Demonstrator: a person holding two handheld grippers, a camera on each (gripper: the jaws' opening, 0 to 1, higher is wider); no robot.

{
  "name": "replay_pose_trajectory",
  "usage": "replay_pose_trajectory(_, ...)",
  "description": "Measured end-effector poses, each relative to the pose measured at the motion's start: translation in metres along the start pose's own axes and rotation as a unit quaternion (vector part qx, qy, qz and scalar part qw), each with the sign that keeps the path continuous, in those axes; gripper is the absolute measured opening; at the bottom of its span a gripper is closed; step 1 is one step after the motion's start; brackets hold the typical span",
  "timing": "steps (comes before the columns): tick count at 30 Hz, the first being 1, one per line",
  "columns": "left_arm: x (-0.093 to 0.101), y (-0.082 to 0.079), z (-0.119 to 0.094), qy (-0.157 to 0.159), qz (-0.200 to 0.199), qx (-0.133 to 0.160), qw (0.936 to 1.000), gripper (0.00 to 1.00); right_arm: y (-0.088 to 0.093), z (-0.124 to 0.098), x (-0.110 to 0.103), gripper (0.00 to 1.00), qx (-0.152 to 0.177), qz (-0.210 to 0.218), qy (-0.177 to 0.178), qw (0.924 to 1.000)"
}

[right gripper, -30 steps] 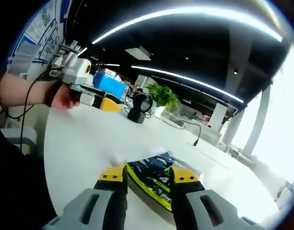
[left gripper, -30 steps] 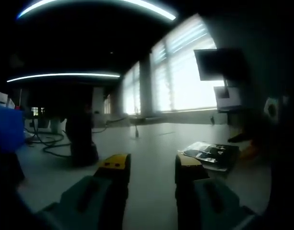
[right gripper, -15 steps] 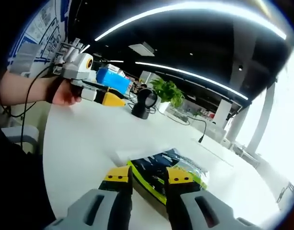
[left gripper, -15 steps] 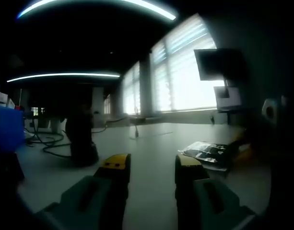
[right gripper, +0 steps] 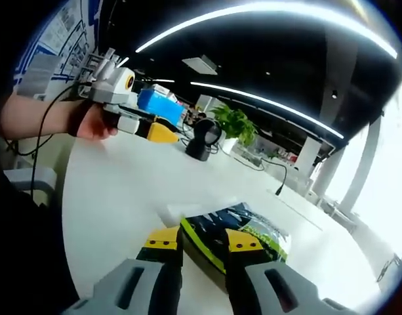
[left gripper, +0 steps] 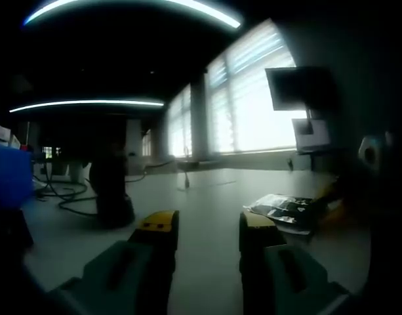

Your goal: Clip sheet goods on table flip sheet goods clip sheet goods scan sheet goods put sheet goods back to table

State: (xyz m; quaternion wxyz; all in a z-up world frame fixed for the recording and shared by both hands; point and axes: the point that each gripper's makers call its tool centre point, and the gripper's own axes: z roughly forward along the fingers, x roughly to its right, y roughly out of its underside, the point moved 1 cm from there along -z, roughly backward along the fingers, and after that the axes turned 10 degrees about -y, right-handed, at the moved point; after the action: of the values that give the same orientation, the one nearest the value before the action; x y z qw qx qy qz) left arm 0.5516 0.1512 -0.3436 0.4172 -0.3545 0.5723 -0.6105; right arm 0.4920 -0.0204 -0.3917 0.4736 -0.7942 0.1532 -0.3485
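Observation:
The sheet goods, a flat black packet with a yellow-green stripe (right gripper: 243, 230), lies on the white table (right gripper: 115, 190). My right gripper (right gripper: 204, 240) sits low over the packet's near edge, which runs between the two yellow-tipped jaws; they are narrowed but a gap still shows. In the left gripper view the same packet (left gripper: 286, 210) lies ahead to the right, apart from my left gripper (left gripper: 207, 223), which stands open and holds nothing. That left gripper (right gripper: 155, 131) also appears at the table's far left, held by a hand (right gripper: 89, 121).
A black scanner stand (left gripper: 112, 190) stands left of the left gripper, also seen as a round-headed stand (right gripper: 204, 141) beside a potted plant (right gripper: 235, 125). A blue box (right gripper: 158, 105) and cables (left gripper: 66, 197) lie at the far side. A monitor (left gripper: 299, 88) hangs by the windows.
The right gripper's jaws have drawn closer together around the packet's near edge, and that view has shifted slightly. The left gripper view is unchanged.

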Motion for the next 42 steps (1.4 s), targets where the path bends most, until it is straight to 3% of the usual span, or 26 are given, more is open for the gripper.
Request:
replay_pose_trajectory(11, 0.001, 0.0, -0.001, 0.001, 0.002, 0.0, 1.0, 0.3, 0.0, 0.004, -0.002, 0.18, 0.002, 0.004, -0.005, 1.0)
replay_pose_trajectory(20, 0.001, 0.0, -0.001, 0.0, 0.002, 0.0, 1.0, 0.3, 0.004, 0.009, -0.01, 0.0, -0.006, 0.004, -0.024, 0.9997)
replay_pose_trajectory(24, 0.001, 0.0, -0.001, 0.0, 0.001, 0.0, 1.0, 0.29, 0.003, 0.008, -0.011, 0.0, -0.006, -0.002, -0.022, 0.9998)
replay_pose_trajectory(38, 0.002, -0.001, -0.001, 0.0, 0.002, 0.001, 1.0, 0.29, 0.0, -0.024, -0.021, 0.0, 0.003, 0.022, -0.037, 0.9991)
replay_pose_trajectory(40, 0.001, -0.001, -0.002, -0.001, 0.003, 0.001, 1.0, 0.29, -0.005, -0.025, -0.022, 0.0, 0.013, 0.036, -0.045, 0.9983)
replay_pose_trajectory(42, 0.001, -0.001, -0.002, -0.002, 0.002, 0.001, 1.0, 0.29, -0.012, -0.025, -0.031, 0.0, 0.032, 0.091, -0.072, 0.9927)
